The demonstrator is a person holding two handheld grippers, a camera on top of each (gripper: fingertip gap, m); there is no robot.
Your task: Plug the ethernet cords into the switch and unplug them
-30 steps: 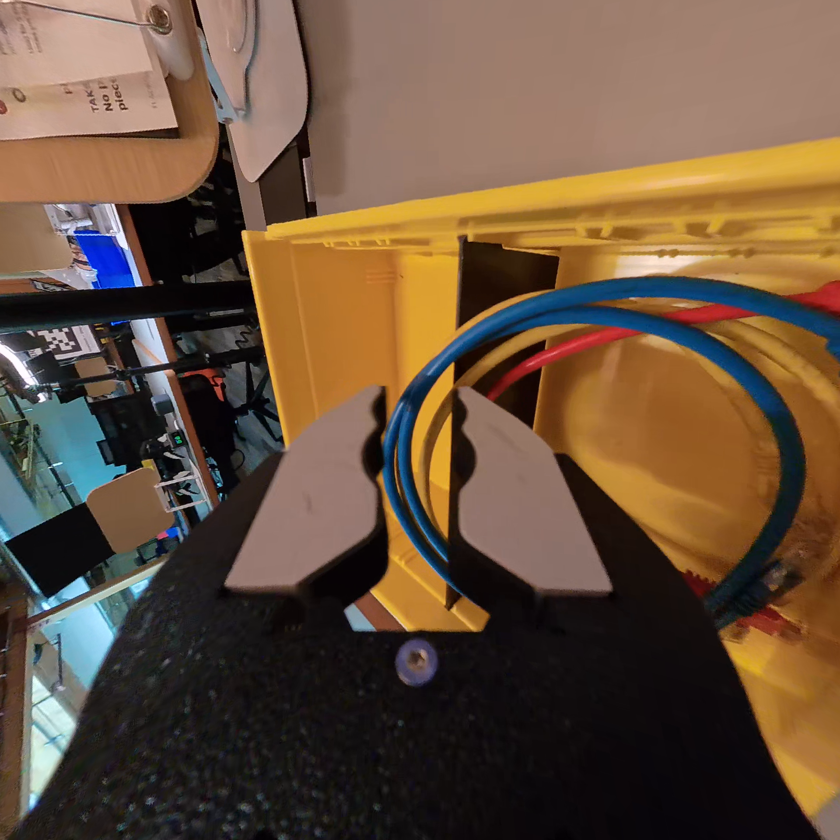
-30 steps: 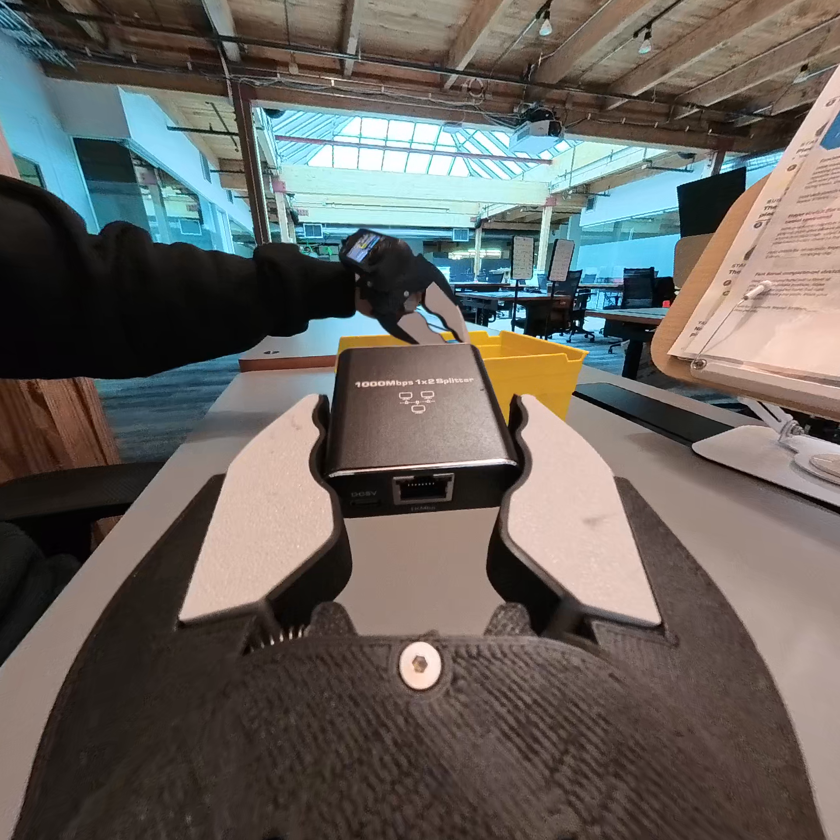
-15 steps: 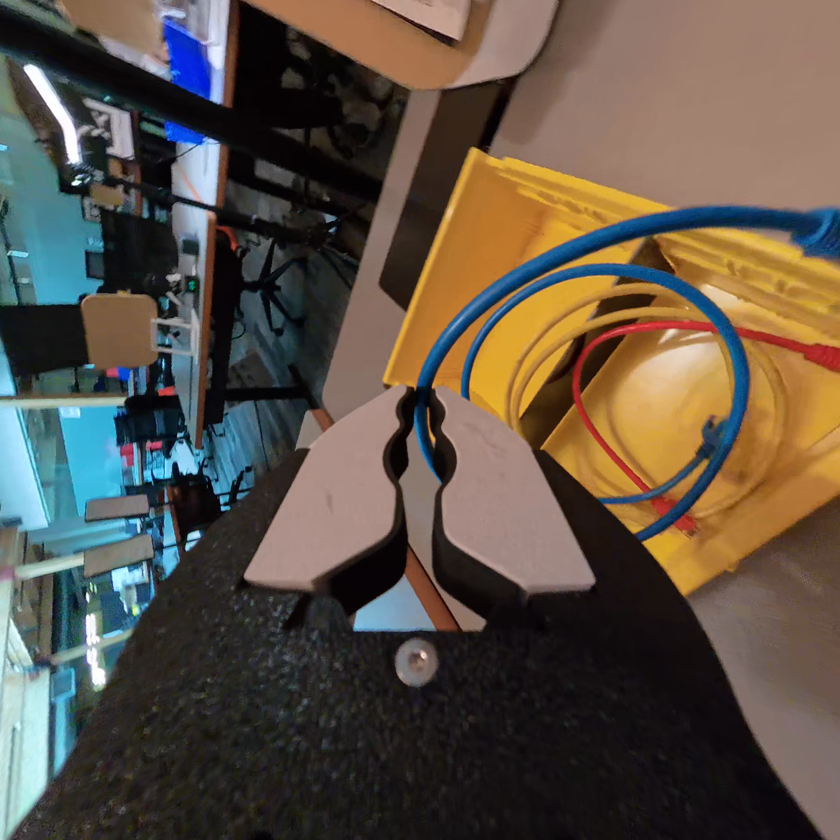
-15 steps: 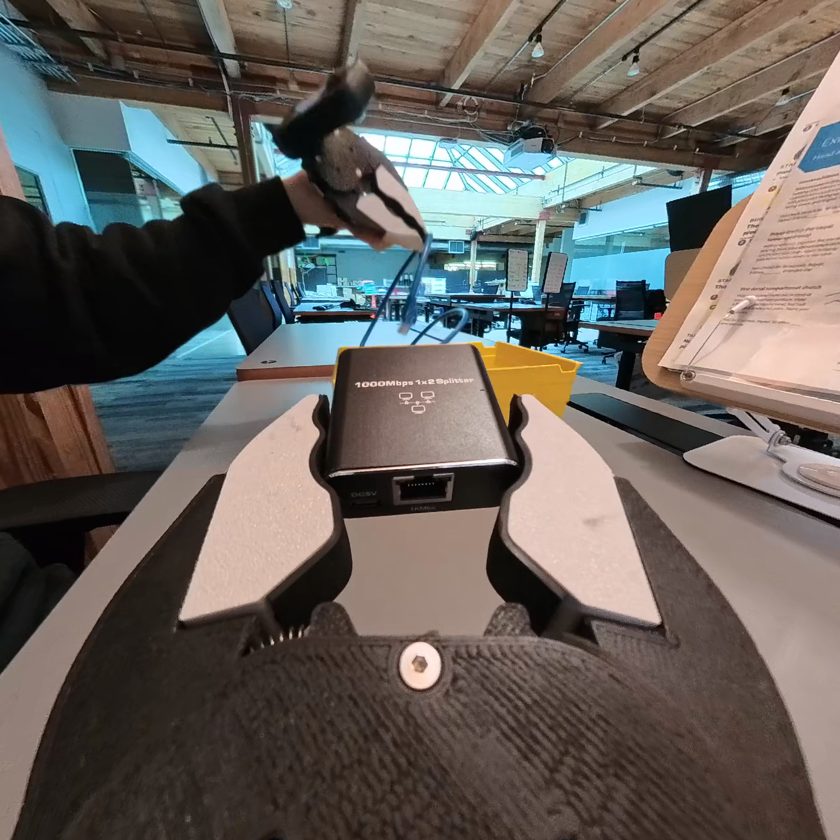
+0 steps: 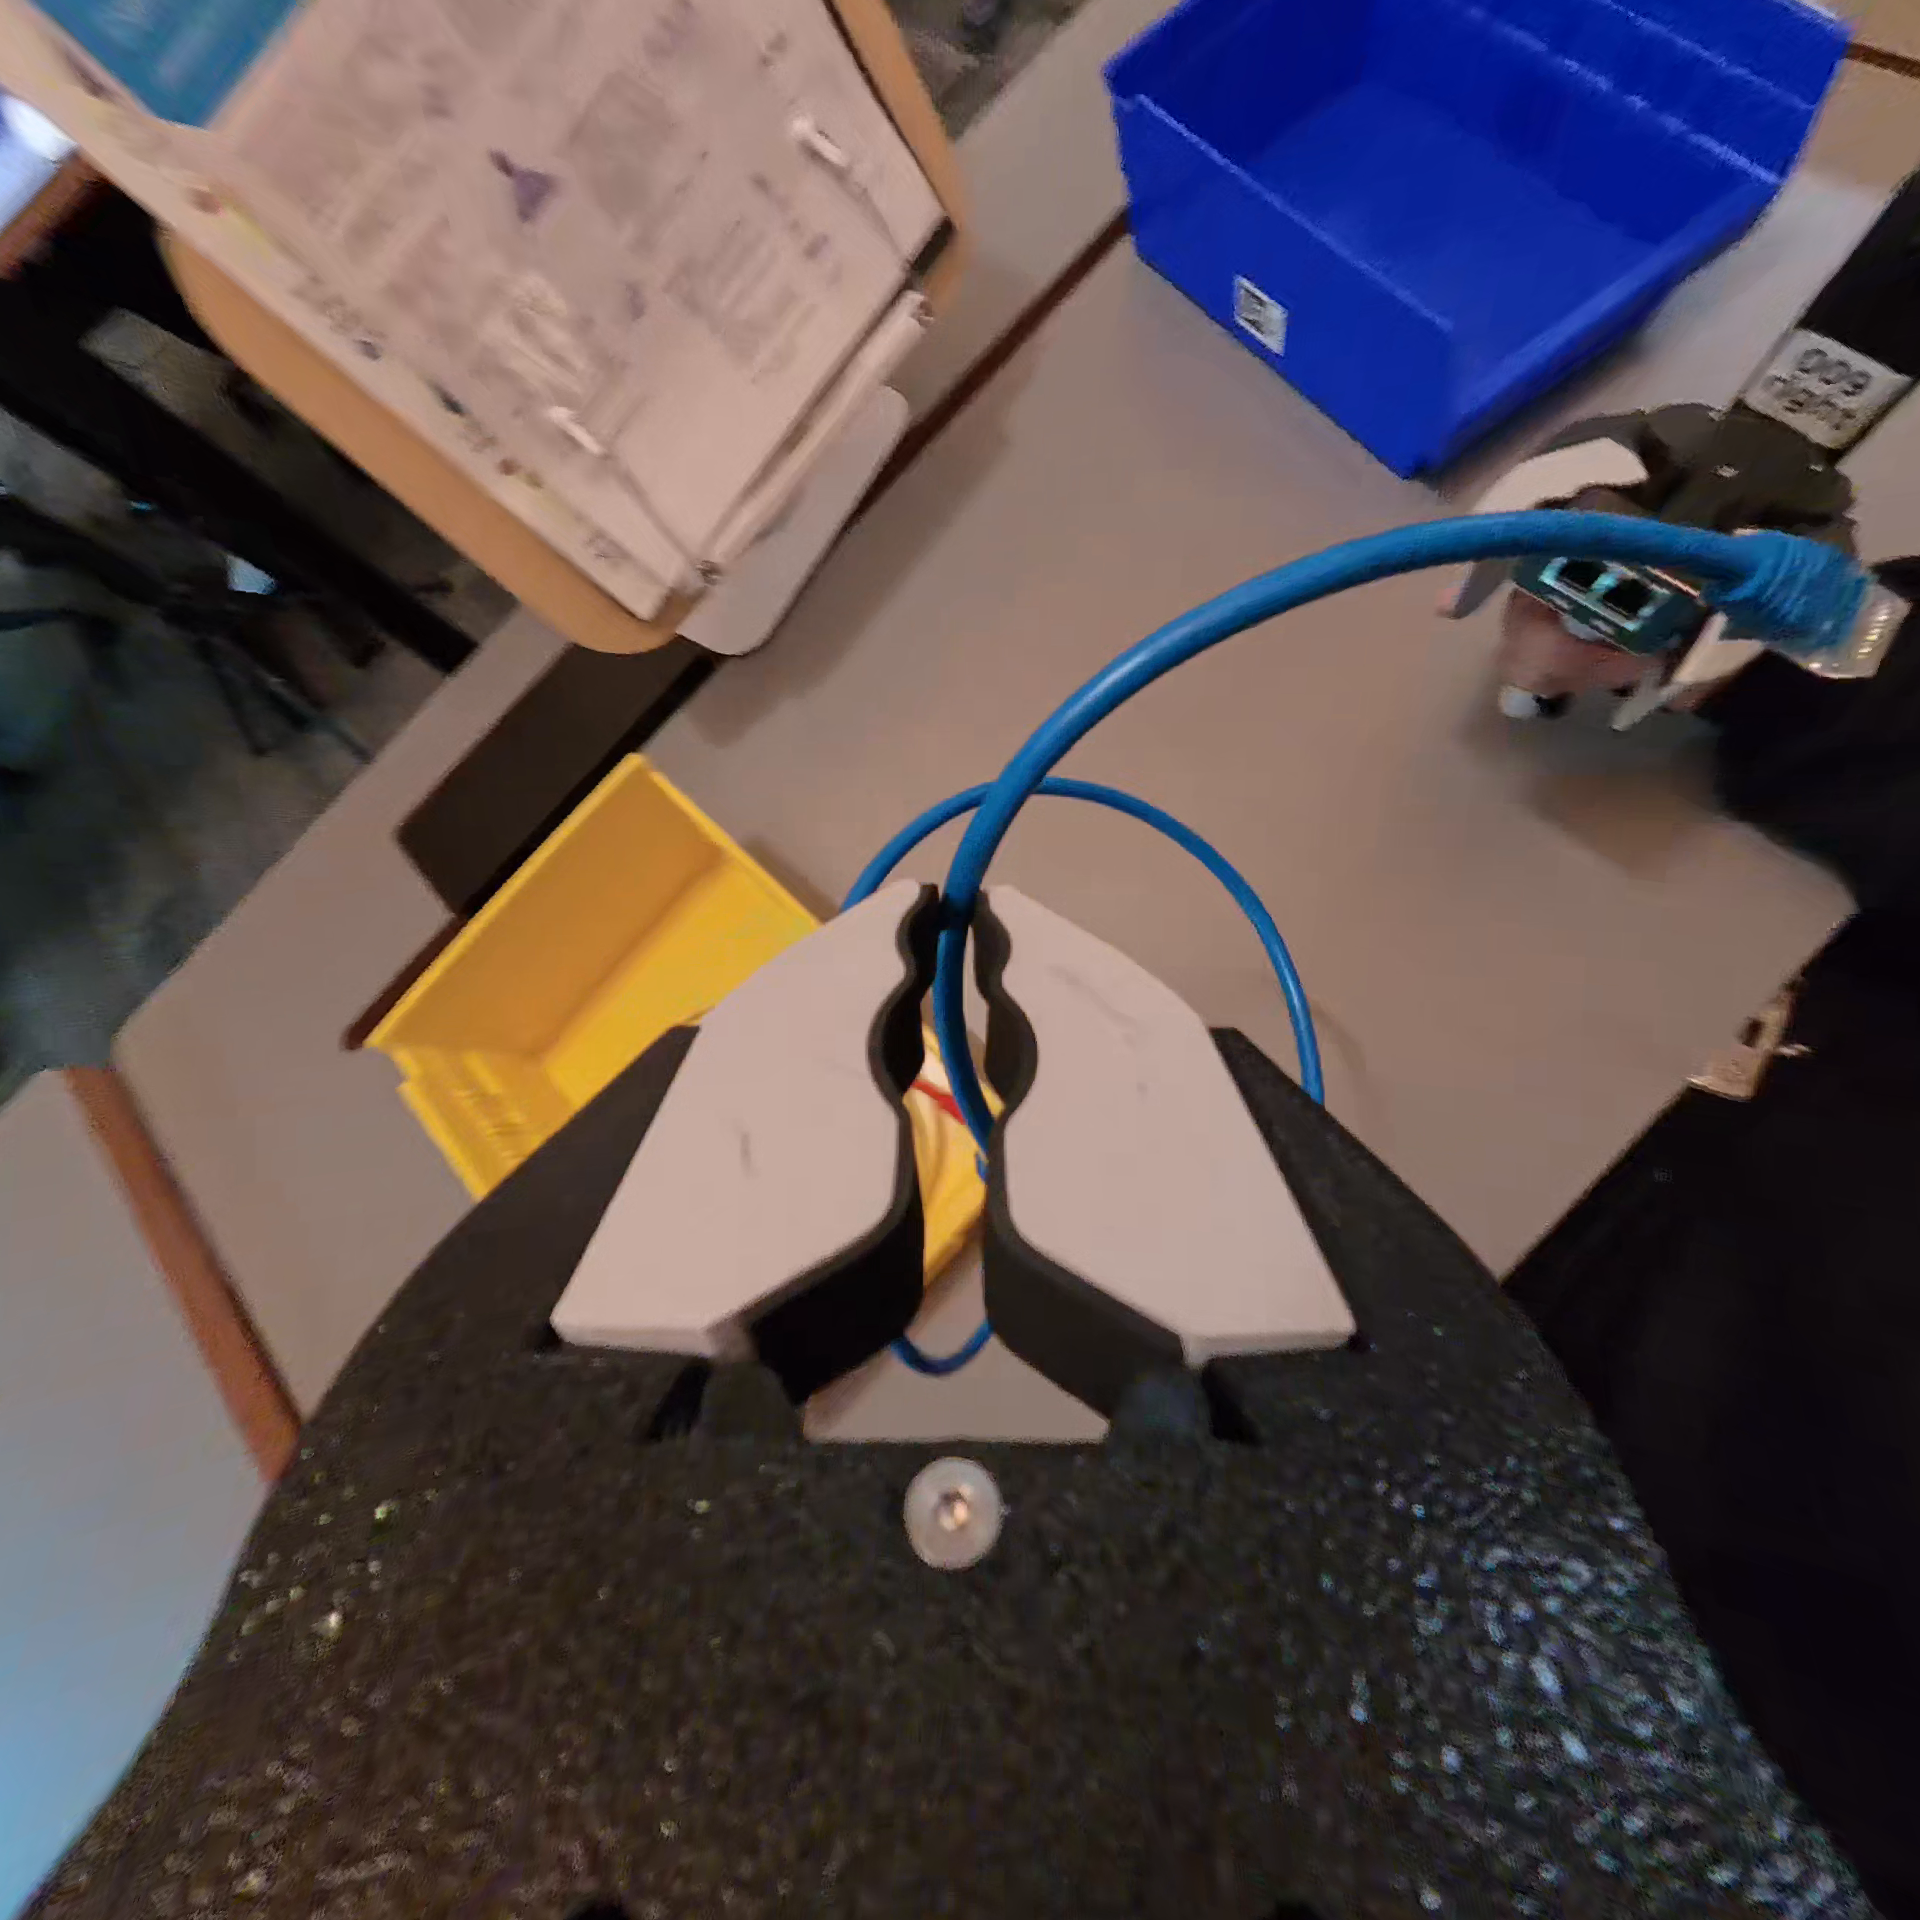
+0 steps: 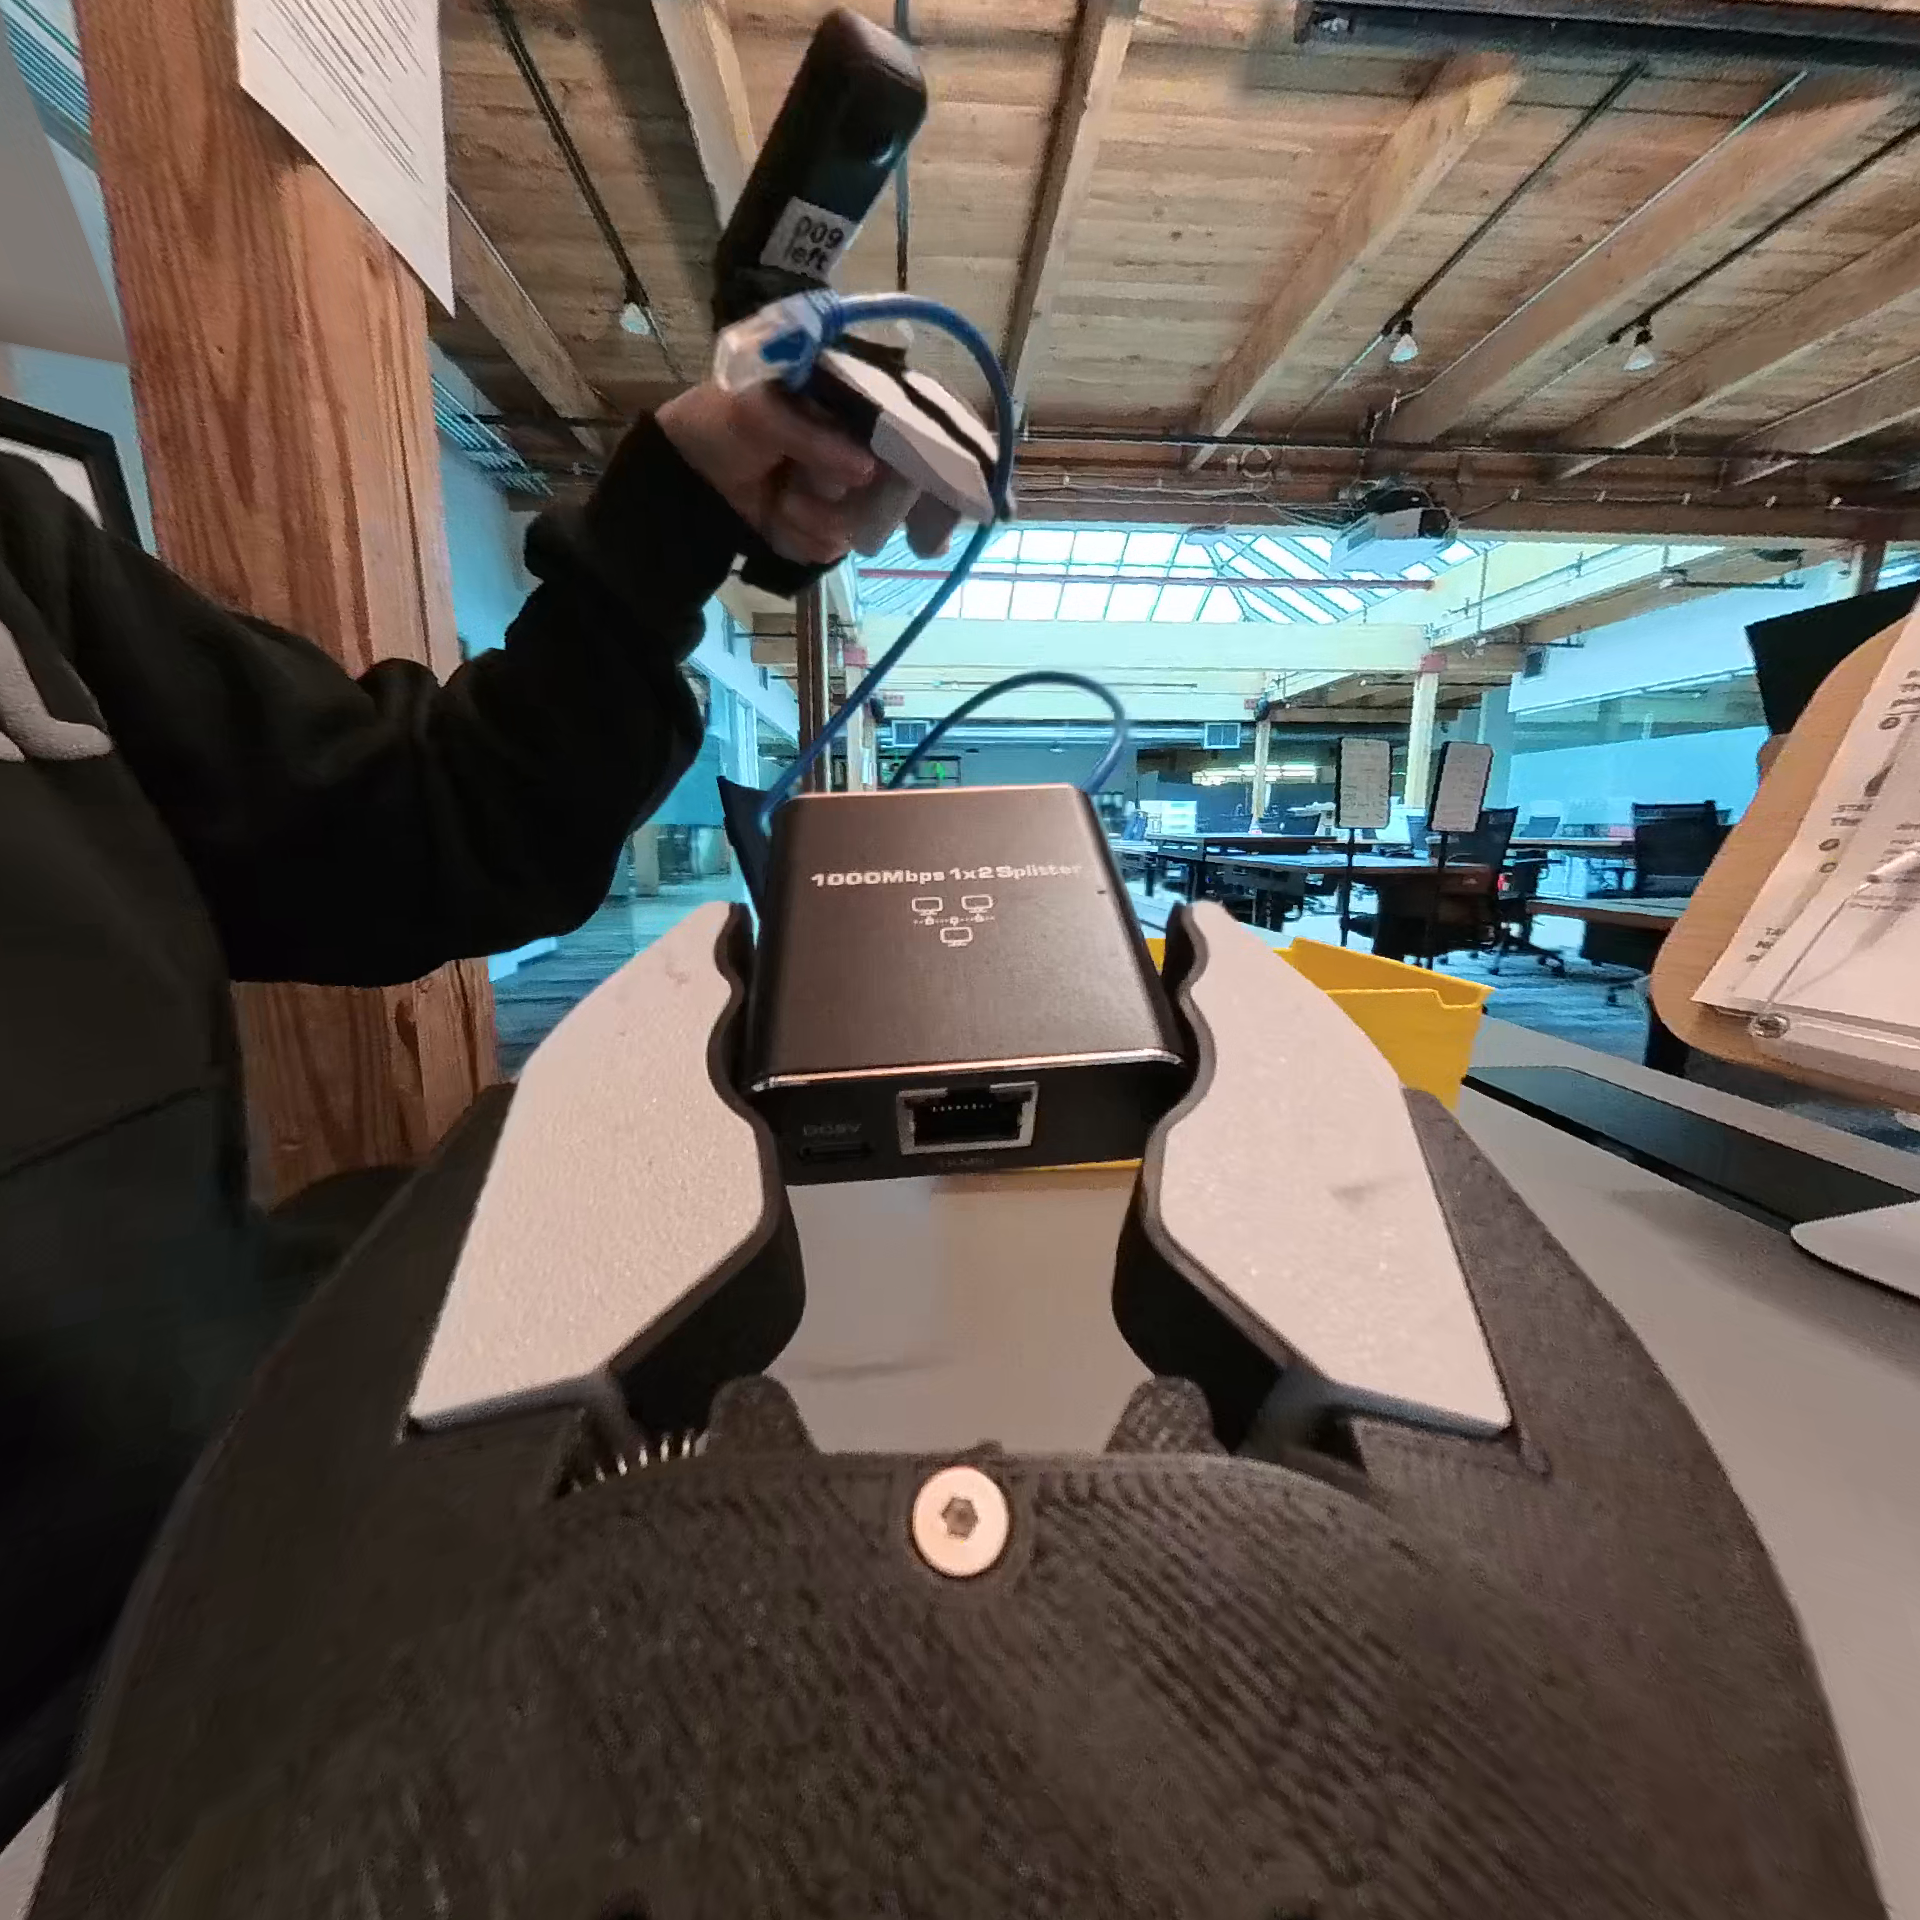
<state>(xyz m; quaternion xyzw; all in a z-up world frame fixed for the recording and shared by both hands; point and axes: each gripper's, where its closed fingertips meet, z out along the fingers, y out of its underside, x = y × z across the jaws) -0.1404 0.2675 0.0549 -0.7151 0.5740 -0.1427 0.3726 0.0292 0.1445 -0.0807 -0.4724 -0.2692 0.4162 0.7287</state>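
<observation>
Since the earlier frame, the left gripper (image 5: 954,914) has been raised well above the yellow plastic bin (image 5: 582,997), and the thin blue ethernet cord (image 5: 1164,665) has been drawn out with it. The cord is pinched between the pale grey fingers (image 5: 790,1122), which are pressed almost together. From that point the cord arcs to its clear plug in a blue boot (image 5: 1808,603), seen near the ports of the small black metal switch box (image 6: 940,940). The switch is clamped by its sides in the right gripper (image 6: 961,997), raised off the grey table (image 5: 1195,540); one port is seen in its near face. An empty blue plastic bin (image 5: 1455,187) is noted farther along the table.
</observation>
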